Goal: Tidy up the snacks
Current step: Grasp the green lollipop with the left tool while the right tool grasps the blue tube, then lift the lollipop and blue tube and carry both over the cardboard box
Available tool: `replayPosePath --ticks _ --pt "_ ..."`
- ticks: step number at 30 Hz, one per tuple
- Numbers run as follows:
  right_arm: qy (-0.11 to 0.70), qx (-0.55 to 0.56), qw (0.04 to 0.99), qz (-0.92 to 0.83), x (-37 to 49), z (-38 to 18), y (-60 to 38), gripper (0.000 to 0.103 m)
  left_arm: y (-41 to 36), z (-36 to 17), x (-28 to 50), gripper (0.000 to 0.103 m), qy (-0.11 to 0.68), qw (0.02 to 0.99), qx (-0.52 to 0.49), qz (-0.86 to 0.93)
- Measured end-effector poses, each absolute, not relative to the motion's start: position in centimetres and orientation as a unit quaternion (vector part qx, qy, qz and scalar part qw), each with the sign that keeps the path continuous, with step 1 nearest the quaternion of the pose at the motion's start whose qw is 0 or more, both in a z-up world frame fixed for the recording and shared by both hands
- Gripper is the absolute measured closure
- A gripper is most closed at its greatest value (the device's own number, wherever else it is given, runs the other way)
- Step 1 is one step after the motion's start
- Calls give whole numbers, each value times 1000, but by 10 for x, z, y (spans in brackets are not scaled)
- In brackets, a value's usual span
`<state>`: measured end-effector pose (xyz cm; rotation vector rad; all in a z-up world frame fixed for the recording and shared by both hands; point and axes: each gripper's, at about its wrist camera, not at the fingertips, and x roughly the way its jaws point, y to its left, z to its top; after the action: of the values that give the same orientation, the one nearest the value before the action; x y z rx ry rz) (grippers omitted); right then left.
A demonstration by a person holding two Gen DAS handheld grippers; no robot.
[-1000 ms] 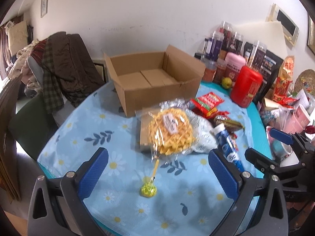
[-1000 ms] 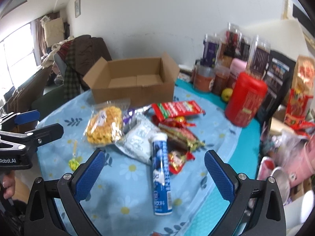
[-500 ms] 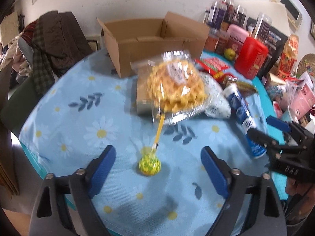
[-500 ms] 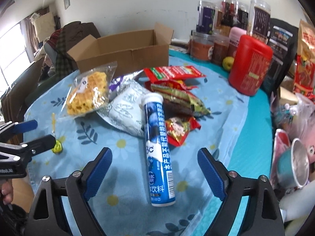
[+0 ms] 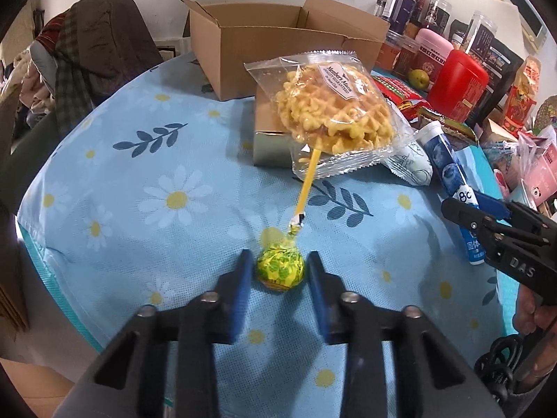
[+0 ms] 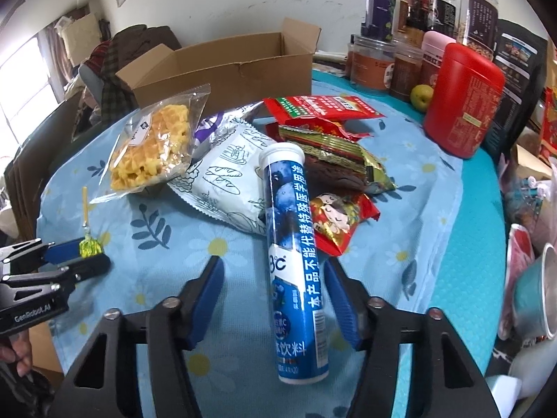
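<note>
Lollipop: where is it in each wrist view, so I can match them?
Left wrist: lollipop low centre, between the left tool's pads.
Right wrist: at the far left edge, in that same tool.
Shared landmark: cardboard box behind.

surface: round table [image 5: 115,188] under a light blue cloth printed with daisies and leaves
far side: open cardboard box [image 5: 278,38], flaps up
centre: small flat carton [image 5: 269,139] lying on the cloth, just in front of the cardboard box
near left: lollipop [image 5: 281,267] in yellow-green wrapper, its yellow stick pointing away towards the carton
near right: blue tablet tube [image 6: 294,240] lying on its side, white cap at the far end
far right: red canister [image 6: 464,99], a green fruit [image 6: 421,94] beside it, a row of clear jars [image 6: 374,62] behind
</note>
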<state>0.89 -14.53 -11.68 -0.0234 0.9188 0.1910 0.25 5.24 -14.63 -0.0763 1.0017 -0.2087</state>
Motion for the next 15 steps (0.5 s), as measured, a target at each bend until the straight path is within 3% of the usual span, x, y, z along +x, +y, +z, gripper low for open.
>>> replayPosePath --ticks 2,3,15 --pt "448 -10 890 83 11 -120 -147 73 53 -146 2 77 477 872 -37 -102" --pt "450 -6 890 79 12 -122 -148 75 53 -146 2 77 475 873 -36 -103" --pt "438 36 894 91 -18 -117 -156 75 53 -127 -16 77 457 879 -45 -126"
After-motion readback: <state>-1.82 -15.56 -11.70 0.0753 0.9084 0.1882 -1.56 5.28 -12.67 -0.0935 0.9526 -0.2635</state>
